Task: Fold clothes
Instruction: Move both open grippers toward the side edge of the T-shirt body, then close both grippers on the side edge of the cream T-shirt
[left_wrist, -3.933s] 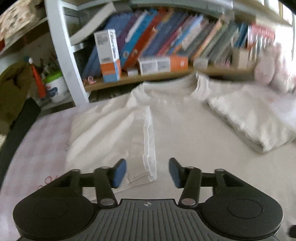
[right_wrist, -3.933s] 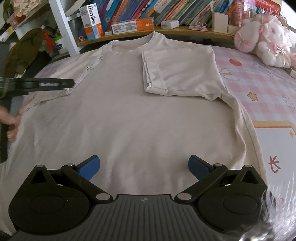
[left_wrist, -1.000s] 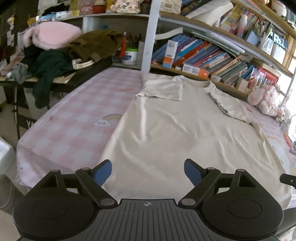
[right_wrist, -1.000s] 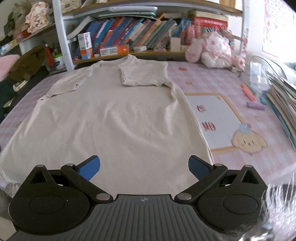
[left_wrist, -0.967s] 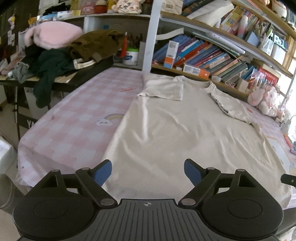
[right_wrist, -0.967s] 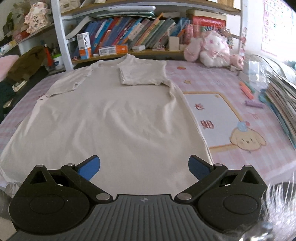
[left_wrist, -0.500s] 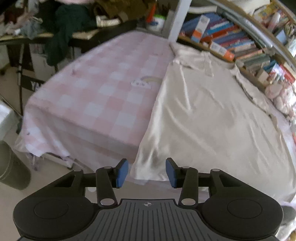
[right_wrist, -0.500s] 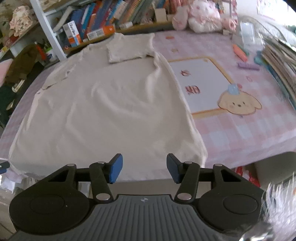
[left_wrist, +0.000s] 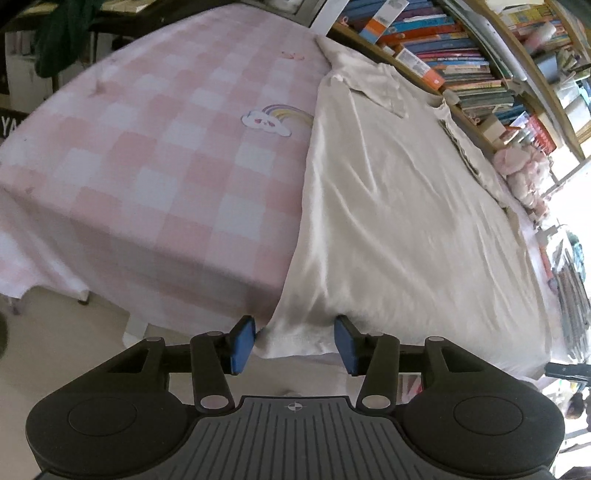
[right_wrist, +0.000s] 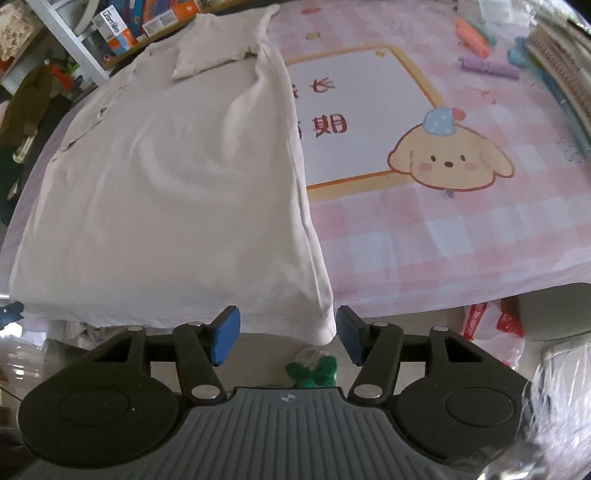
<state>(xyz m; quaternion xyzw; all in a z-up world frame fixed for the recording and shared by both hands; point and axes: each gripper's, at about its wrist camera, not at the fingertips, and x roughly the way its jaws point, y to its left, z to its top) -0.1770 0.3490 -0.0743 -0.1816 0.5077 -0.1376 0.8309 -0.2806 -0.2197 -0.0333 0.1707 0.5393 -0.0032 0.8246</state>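
A long cream T-shirt (left_wrist: 399, 192) lies flat on the pink checked table (left_wrist: 155, 155), both sleeves folded inward, its hem hanging over the near edge. My left gripper (left_wrist: 294, 345) is open, and the hem's left corner (left_wrist: 291, 339) hangs between its blue pads without being pinched. In the right wrist view the same T-shirt (right_wrist: 177, 177) spreads away from me. My right gripper (right_wrist: 288, 339) is open too, with the hem's right corner (right_wrist: 317, 325) hanging between its fingers.
Bookshelves (left_wrist: 461, 62) line the far side of the table. A pink plush toy (left_wrist: 521, 173) sits at the far right. A printed puppy mat (right_wrist: 436, 155) lies right of the shirt, with crayons (right_wrist: 476, 37) beyond it. A green object (right_wrist: 314, 369) lies on the floor below.
Both grippers dropped from above the table to its near edge and narrowed their opening. Each now frames a bottom corner of the shirt's hem.
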